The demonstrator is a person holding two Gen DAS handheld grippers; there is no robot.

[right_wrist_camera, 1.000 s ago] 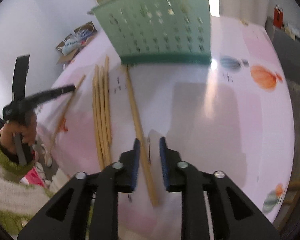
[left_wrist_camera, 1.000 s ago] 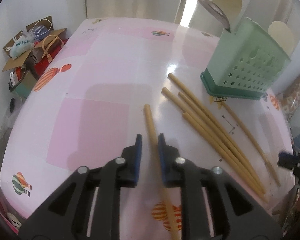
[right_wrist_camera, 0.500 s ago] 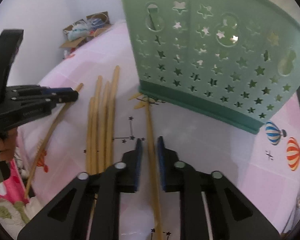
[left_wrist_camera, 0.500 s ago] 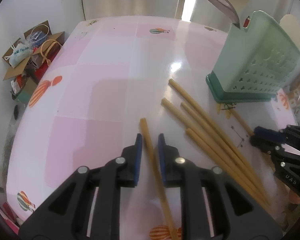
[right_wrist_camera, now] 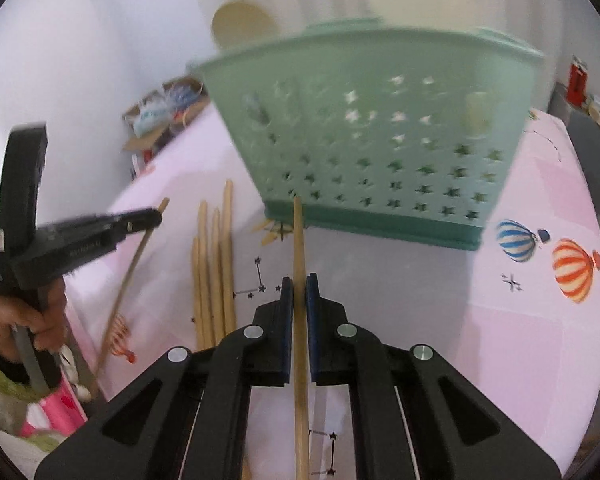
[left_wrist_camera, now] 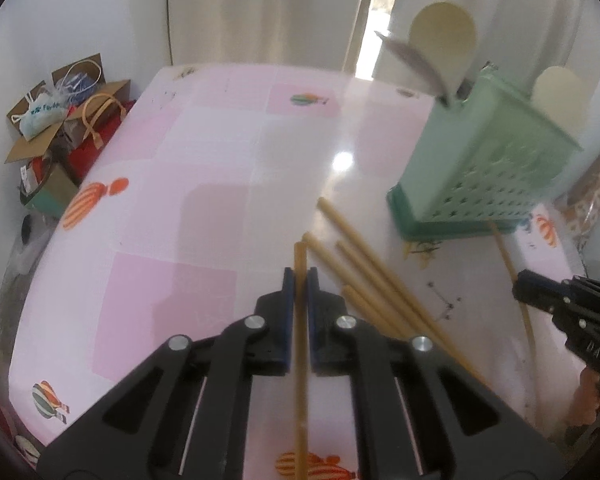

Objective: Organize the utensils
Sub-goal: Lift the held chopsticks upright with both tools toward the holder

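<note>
My left gripper [left_wrist_camera: 299,277] is shut on a wooden chopstick [left_wrist_camera: 300,256] and holds it above the pink table [left_wrist_camera: 172,208]. My right gripper [right_wrist_camera: 299,285] is shut on another chopstick [right_wrist_camera: 298,236], its tip near the base of the green star-holed utensil basket [right_wrist_camera: 384,152]. The basket also shows in the left wrist view [left_wrist_camera: 484,172], with a metal ladle [left_wrist_camera: 412,60] and pale spoons [left_wrist_camera: 444,36] standing in it. Several loose chopsticks [left_wrist_camera: 364,268] lie on the table between the grippers, also in the right wrist view [right_wrist_camera: 214,264].
Cardboard boxes and bags [left_wrist_camera: 56,128] sit on the floor past the table's left edge. White curtains [left_wrist_camera: 268,12] hang behind the table. A dark cabinet [right_wrist_camera: 592,148] stands to the far right. The left gripper shows in the right wrist view [right_wrist_camera: 80,236].
Both grippers have lifted their chopsticks off the table. The left chopstick has slid so less of it sticks out past the fingers. The right view has pulled back from the basket.
</note>
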